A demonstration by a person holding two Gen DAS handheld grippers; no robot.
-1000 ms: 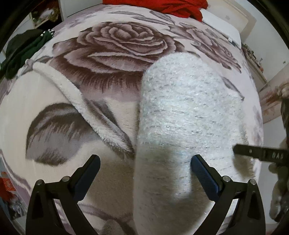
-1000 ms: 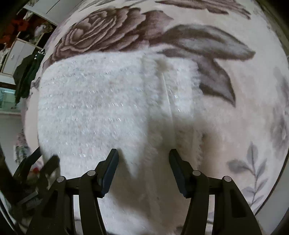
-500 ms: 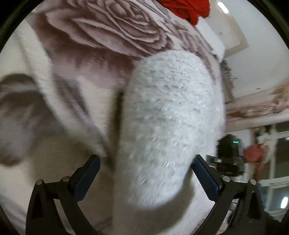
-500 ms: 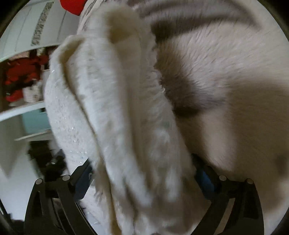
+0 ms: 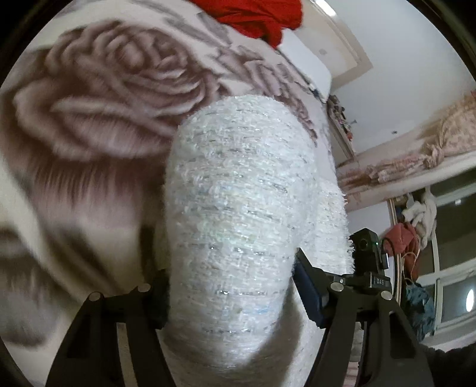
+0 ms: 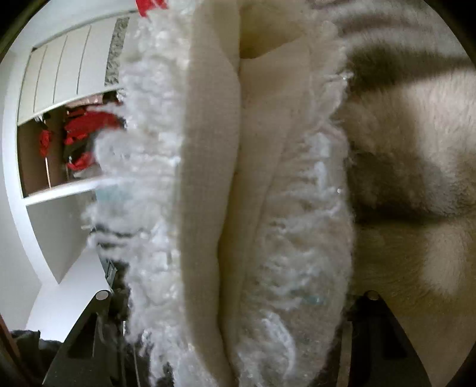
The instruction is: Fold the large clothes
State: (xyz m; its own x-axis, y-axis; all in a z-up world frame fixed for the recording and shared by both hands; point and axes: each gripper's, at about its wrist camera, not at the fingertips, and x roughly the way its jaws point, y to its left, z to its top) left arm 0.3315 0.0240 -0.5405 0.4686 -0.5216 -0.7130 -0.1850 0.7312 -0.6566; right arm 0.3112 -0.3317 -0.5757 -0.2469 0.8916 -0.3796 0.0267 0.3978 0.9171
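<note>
Fuzzy white sweater (image 5: 238,214) folded thick between both grippers' fingers (image 5: 309,285).

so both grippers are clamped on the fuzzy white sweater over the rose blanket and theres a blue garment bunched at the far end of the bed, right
Not quite: the garment bunched at the far end is red, not blue, as the left wrist view shows. The rest holds: left gripper and right gripper both grip the fuzzy white sweater over the rose blanket.

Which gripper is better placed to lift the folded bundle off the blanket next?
Neither alone, class: left gripper and right gripper both clamp the fluffy white knitted garment between their jaws above the rose-patterned plush blanket, so lifting together seems best.
</note>
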